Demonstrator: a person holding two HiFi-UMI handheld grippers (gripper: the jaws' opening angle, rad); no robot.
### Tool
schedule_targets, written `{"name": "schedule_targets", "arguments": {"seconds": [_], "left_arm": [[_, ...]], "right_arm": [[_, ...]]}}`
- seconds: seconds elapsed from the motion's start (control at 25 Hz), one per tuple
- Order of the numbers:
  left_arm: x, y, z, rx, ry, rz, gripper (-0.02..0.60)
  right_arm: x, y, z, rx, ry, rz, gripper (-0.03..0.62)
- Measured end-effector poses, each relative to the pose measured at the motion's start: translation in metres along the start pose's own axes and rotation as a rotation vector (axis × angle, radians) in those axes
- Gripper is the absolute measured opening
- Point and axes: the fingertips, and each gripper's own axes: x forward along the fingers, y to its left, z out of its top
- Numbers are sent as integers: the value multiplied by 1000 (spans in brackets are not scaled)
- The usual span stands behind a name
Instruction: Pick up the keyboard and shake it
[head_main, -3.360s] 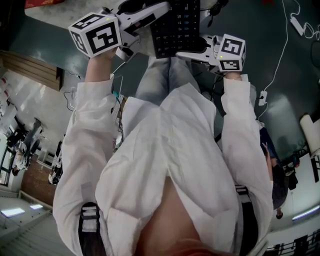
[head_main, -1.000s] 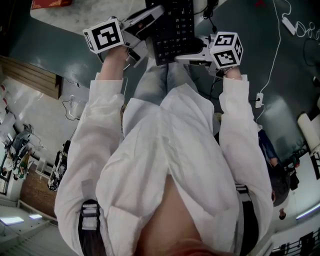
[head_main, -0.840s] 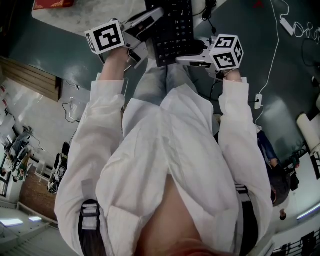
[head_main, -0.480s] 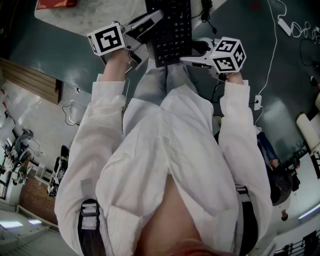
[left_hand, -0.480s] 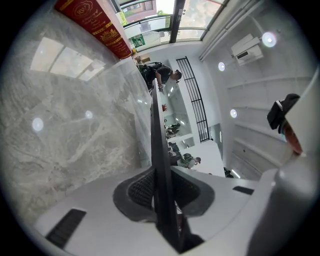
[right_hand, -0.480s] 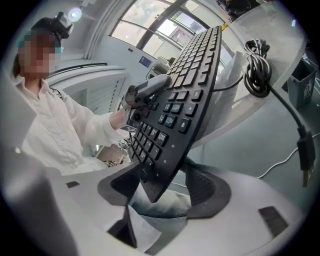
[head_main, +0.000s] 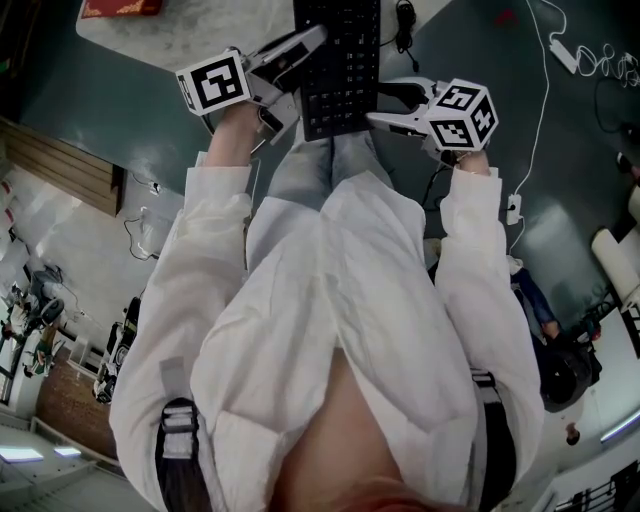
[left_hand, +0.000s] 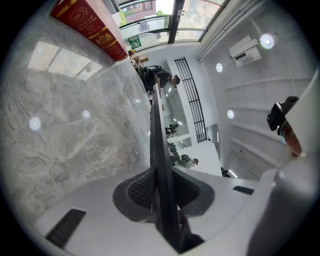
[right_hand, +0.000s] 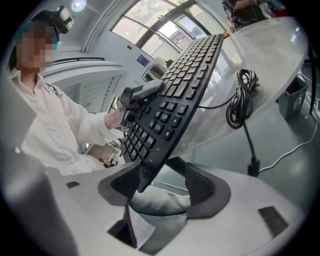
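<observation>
Quick count: two grippers, one keyboard, one table, one coiled cable, one red book. Both white-sleeved arms reach out toward 12 o'clock.

The left gripper (left_hand: 162, 192), at 11 o'clock, is pinched tight on the keyboard's (head_main: 340, 60) left edge, pads on both faces. The right gripper (right_hand: 165, 187), at 1 o'clock, has just been opening. Its jaws are wide, and the keyboard's corner sits between them right up by one pad, clear of the other.

The keyboard is tilted, near end hanging past the marble table (head_main: 170, 30) over the lap. Farther out are the cable (right_hand: 239, 97) and, at 11 o'clock, the red book (left_hand: 92, 25).
</observation>
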Motion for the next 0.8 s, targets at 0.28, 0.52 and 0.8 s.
{"name": "schedule_targets", "arguments": {"seconds": [0.28,0.52,0.8], "left_arm": [[1,-12,4,-3,4,-37,76],[1,-25,7,34,19,-34,77],[5,-48,15,54,15,-69,77]], "right_arm": [[-48,-4,54,-47,-189,-73,268],[-77,-8,110,-54,-428,-87,268],[-99,-13,172,-12,-595,-35,268]]}}
